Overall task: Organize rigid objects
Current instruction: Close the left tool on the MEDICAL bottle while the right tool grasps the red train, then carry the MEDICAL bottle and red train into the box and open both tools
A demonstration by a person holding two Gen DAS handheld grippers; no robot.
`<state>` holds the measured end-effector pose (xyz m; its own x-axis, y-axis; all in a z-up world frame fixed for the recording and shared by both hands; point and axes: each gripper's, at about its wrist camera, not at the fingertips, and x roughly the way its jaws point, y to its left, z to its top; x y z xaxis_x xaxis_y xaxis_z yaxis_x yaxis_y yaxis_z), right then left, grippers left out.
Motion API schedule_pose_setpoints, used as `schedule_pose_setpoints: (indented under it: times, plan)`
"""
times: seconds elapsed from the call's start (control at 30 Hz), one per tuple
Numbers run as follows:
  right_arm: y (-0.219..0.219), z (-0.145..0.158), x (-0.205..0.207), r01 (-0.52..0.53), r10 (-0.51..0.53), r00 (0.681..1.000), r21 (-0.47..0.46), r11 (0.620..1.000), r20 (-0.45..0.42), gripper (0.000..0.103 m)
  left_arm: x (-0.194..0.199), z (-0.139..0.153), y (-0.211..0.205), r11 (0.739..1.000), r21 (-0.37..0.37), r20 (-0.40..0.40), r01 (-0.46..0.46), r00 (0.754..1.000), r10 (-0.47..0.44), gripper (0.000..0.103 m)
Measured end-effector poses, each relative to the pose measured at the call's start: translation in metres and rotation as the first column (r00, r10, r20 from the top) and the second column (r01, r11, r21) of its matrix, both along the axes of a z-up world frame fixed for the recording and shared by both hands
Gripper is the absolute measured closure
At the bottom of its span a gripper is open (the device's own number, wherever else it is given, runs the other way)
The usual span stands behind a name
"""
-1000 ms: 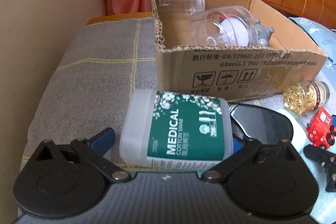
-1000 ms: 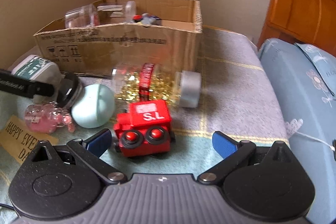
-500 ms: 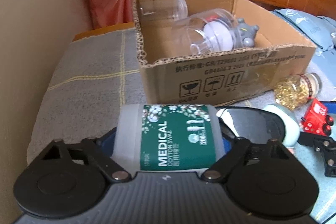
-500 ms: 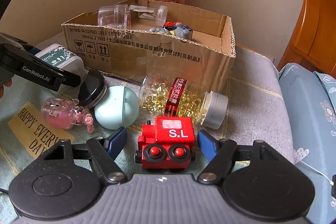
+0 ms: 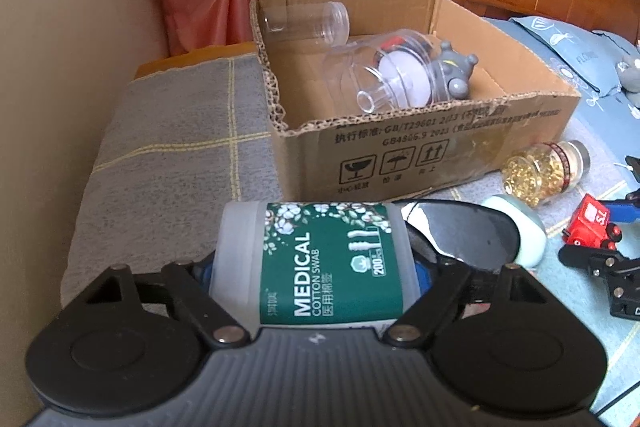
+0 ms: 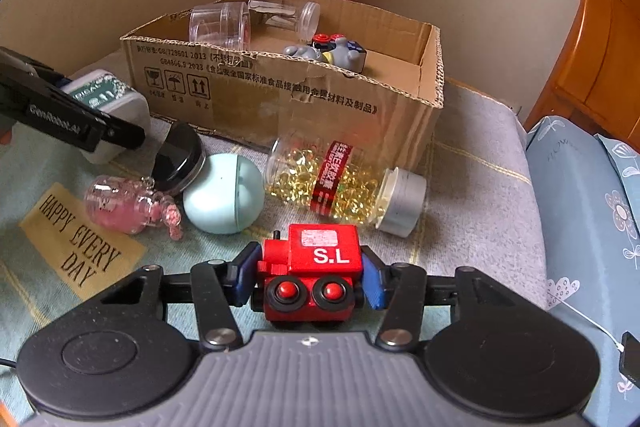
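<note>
My left gripper (image 5: 316, 271) is shut on a white box of medical cotton swabs (image 5: 320, 259) with a green label, held just in front of the cardboard box (image 5: 400, 143). My right gripper (image 6: 308, 275) is shut on a red toy train (image 6: 316, 267) marked S.L. The cardboard box (image 6: 280, 87) holds clear plastic jars (image 5: 372, 75) and a grey toy figure (image 5: 456, 71). The left gripper with the swab box (image 6: 104, 95) shows at the left of the right wrist view.
On the bed cover lie a jar of gold capsules (image 6: 340, 183), a pale green ball (image 6: 224, 195), a black-lidded tin (image 6: 180, 155), a pink glass bottle (image 6: 124, 203) and a "HAPPY EVERY DAY" card (image 6: 76, 247). Blue pillows (image 6: 580, 207) and a wooden headboard (image 6: 600, 47) are on the right.
Both grippers have closed: the left onto the cotton swab box, the right onto the red train. Both have also moved closer to their objects.
</note>
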<state>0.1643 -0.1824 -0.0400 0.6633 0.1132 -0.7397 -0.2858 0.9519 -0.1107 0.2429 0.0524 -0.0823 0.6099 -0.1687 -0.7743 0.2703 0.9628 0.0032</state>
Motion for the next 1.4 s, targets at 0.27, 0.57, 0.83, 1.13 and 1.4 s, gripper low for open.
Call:
schedule_pose_setpoints:
  times: [0.27, 0.57, 0.83, 1.13, 1.4]
  plan:
    - [-0.003, 0.015, -0.015, -0.041, 0.041, 0.999, -0.001, 0.999, -0.003, 0.046, -0.013, 0.028, 0.002, 1.0, 0.014, -0.001, 0.024, 1.0, -0.024, 0.02]
    - [-0.014, 0.046, -0.024, -0.075, 0.074, 0.997, 0.046, 0.996, 0.023, 0.046, -0.027, 0.06, 0.003, 0.999, -0.01, 0.024, 0.047, 0.999, -0.047, 0.02]
    - [-0.021, 0.074, -0.017, -0.083, 0.08, 0.993, 0.033, 0.996, 0.089, 0.046, -0.02, 0.083, -0.001, 0.999, -0.014, 0.049, 0.052, 0.997, -0.051, 0.02]
    - [-0.024, 0.096, 0.005, -0.092, 0.085, 0.987, 0.041, 0.995, 0.136, 0.046, 0.011, 0.118, -0.016, 0.995, -0.016, 0.114, 0.094, 0.989, -0.091, 0.02]
    - [-0.022, 0.107, 0.042, -0.093, 0.081, 0.985, 0.071, 0.993, 0.155, 0.046, 0.062, 0.136, -0.033, 0.991, -0.021, 0.127, 0.131, 0.984, -0.128, 0.02]
